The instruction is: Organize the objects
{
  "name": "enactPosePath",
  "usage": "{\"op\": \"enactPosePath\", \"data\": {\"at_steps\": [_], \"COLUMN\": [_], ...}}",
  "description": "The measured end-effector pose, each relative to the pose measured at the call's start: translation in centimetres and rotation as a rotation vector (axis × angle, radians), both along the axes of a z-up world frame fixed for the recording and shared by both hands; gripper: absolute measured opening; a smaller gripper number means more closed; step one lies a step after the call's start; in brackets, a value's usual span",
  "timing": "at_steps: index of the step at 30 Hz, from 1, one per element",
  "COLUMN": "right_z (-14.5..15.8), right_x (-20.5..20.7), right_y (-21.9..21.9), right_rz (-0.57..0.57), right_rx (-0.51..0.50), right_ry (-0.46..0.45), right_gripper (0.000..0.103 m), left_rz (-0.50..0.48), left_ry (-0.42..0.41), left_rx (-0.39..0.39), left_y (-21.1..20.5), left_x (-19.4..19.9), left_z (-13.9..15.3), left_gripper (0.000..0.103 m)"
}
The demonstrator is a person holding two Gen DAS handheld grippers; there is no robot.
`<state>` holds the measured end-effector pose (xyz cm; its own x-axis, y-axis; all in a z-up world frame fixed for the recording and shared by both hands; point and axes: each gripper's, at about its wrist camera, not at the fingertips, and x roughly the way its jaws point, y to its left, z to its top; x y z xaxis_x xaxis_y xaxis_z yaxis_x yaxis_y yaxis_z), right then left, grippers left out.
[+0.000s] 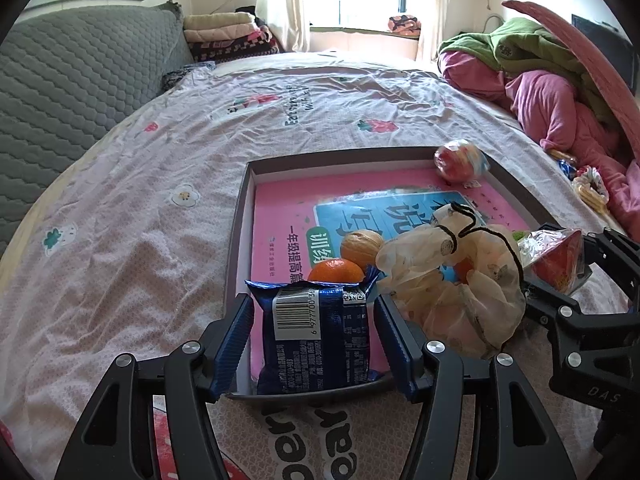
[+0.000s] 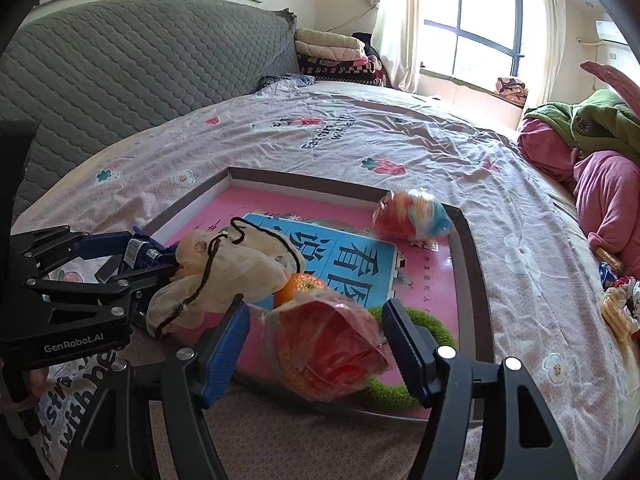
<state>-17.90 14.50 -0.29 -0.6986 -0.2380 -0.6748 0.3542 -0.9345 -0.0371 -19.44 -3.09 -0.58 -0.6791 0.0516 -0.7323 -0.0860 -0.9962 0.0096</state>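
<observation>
A shallow grey tray (image 1: 240, 216) lies on the bed with a pink book (image 1: 280, 208) flat inside it. My left gripper (image 1: 314, 304) is open around a dark blue snack packet (image 1: 316, 340); the packet leans on the tray's near wall, a slim gap at each pad. Behind it lie an orange (image 1: 336, 270) and a pale round fruit (image 1: 360, 246). A cream drawstring bag (image 1: 452, 280) slumps over the tray's near right part. My right gripper (image 2: 316, 308) is open around a clear-wrapped red package (image 2: 328, 344) at the tray's near edge. A red, white and blue wrapped ball (image 2: 412, 216) sits in the far corner.
The bed sheet (image 1: 140, 240) spreads left of and beyond the tray. A grey quilted headboard (image 1: 80, 80) stands at the left. Pink and green bedding (image 1: 552, 92) is heaped at the right, with small snack packets (image 1: 588, 188) beside it. Folded blankets (image 1: 228, 32) are stacked by the window.
</observation>
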Motion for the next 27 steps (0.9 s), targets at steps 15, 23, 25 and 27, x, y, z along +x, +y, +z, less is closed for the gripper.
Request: {"op": "enactPosePath", "data": {"at_steps": [15,23,25,27], "right_z": [1.4,3.1,3.5,3.9], "right_x": [0.0,0.0,0.0,0.1], "right_y": [0.9,1.7,2.0,2.3], "right_rz": [-0.036,-0.063,-0.067,-0.071], "right_rx": [-0.023,-0.065,-0.079,-0.093], "right_ry": [0.048,0.081,0.089,0.099], "right_gripper": [0.068,0.068,0.068,0.068], "left_rz": [0.035,0.05,0.054,0.061], "left_ry": [0.022,0.077,0.088,0.098], "left_rx": [0.049,0.084,0.089,0.102], "left_y": [-0.6,-1.0,-1.3,-1.6], "left_x": [0.2,0.6,0.9,1.1], "left_z": [1.4,3.3,3.8,4.2], "left_gripper": [0.07,0.074,0.074,0.074]}}
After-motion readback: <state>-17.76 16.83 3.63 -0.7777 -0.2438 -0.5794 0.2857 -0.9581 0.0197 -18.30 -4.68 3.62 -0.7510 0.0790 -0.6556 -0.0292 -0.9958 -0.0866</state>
